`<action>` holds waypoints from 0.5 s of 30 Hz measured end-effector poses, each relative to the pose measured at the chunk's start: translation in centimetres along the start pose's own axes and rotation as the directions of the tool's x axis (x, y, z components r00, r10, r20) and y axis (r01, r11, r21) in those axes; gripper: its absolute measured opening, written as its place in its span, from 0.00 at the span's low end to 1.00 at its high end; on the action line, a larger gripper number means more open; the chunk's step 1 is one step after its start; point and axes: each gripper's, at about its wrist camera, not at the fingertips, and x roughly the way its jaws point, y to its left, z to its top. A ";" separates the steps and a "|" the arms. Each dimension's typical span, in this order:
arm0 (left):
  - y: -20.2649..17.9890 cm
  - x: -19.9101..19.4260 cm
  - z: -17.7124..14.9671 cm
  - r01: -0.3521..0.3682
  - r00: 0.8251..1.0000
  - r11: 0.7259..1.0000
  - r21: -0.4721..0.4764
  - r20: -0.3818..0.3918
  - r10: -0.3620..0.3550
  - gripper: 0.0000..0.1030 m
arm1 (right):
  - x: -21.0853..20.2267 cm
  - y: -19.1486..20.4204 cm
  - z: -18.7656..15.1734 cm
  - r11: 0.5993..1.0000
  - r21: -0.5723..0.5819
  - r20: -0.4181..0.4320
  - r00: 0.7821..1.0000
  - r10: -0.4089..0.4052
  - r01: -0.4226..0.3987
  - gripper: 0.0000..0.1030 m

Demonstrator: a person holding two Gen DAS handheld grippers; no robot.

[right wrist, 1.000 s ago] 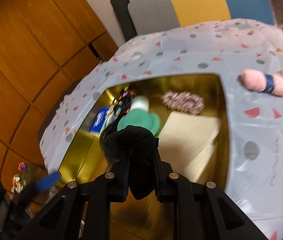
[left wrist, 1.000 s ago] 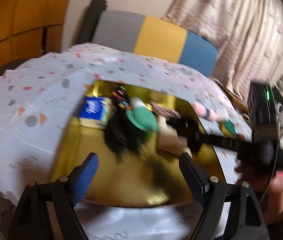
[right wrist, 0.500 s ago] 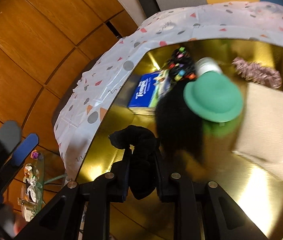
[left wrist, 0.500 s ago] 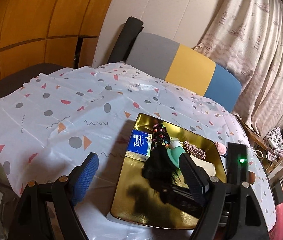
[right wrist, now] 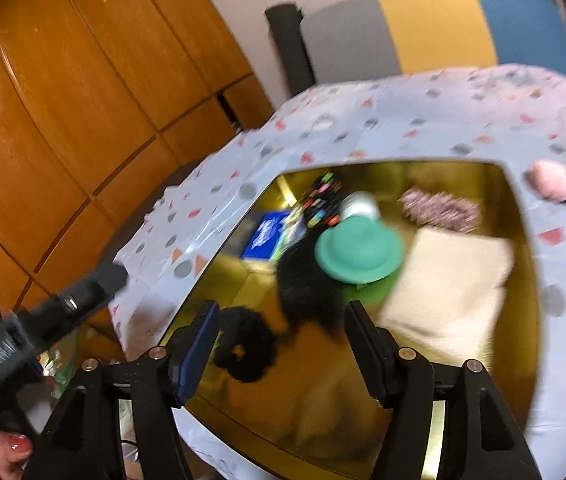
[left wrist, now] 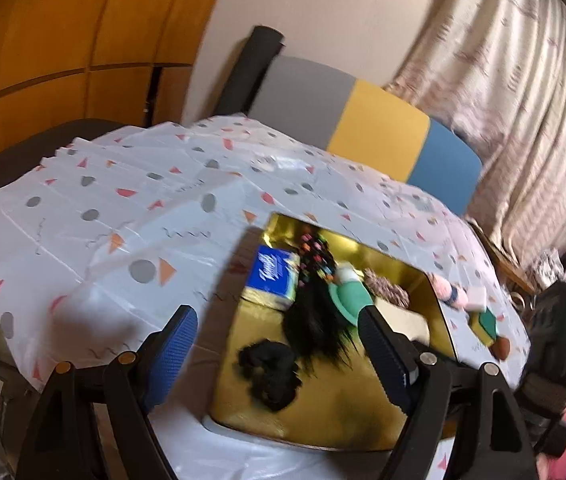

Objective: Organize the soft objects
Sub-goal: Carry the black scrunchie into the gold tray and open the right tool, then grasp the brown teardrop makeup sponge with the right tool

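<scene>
A black scrunchie [right wrist: 243,350] lies loose on the near left part of the gold tray [right wrist: 363,420]. My right gripper [right wrist: 283,344] hovers just above it; its jaws are opening and the pads do not touch it. The same scrunchie [left wrist: 269,374] shows in the left wrist view on the gold tray [left wrist: 323,428]. My left gripper [left wrist: 279,348] stands open and empty above the tray's near edge. Farther back in the tray sit a black wig [right wrist: 307,292], a green hat [right wrist: 359,254], a beige cloth [right wrist: 451,288], a patterned scrunchie [right wrist: 439,208] and a blue tissue pack [right wrist: 265,234].
On the spotted tablecloth [left wrist: 123,216] right of the tray lie a pink fluffy roll [left wrist: 449,294], a white block [left wrist: 477,298] and a green sponge [left wrist: 485,322]. A grey, yellow and blue chair back [left wrist: 363,128] stands behind the table. Wooden panels [right wrist: 83,100] fill the left.
The right gripper, shut on the black scrunchie before, has let go; the scrunchie now rests on the tray. The left gripper stays open and has shifted a little.
</scene>
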 end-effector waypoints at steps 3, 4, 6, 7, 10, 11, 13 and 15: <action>-2.1 0.6 -0.9 0.064 0.997 0.995 0.076 -0.049 -0.060 0.81 | -2.2 -1.4 0.6 0.998 -0.003 0.048 0.997 -0.066 0.066 0.65; -3.0 0.7 -1.3 0.086 0.995 0.990 0.110 -0.064 -0.079 0.81 | -2.9 -2.1 0.8 0.996 0.001 0.059 0.995 -0.084 0.084 0.65; -4.3 0.9 -2.0 0.118 0.991 0.980 0.162 -0.085 -0.105 0.81 | -4.0 -3.4 1.1 0.993 0.017 0.078 0.990 -0.120 0.119 0.65; -5.2 1.0 -2.4 0.136 0.988 0.972 0.192 -0.100 -0.118 0.81 | -4.4 -4.2 1.1 0.990 0.030 0.082 0.987 -0.141 0.139 0.65; -7.1 1.2 -3.6 0.199 0.975 0.950 0.242 -0.146 -0.167 0.81 | -5.4 -6.7 1.0 0.979 0.077 0.080 0.978 -0.193 0.187 0.65; -7.6 1.3 -4.0 0.222 0.969 0.942 0.250 -0.165 -0.184 0.81 | -5.8 -7.6 0.7 0.975 0.094 0.076 0.975 -0.208 0.201 0.65; -8.4 1.4 -4.8 0.250 0.960 0.932 0.263 -0.189 -0.204 0.81 | -6.4 -9.4 -0.1 0.965 0.114 0.065 0.967 -0.245 0.236 0.65; -9.2 1.5 -5.4 0.270 0.953 0.922 0.276 -0.211 -0.216 0.81 | -6.9 -10.6 -0.9 0.956 0.125 0.054 0.960 -0.273 0.265 0.65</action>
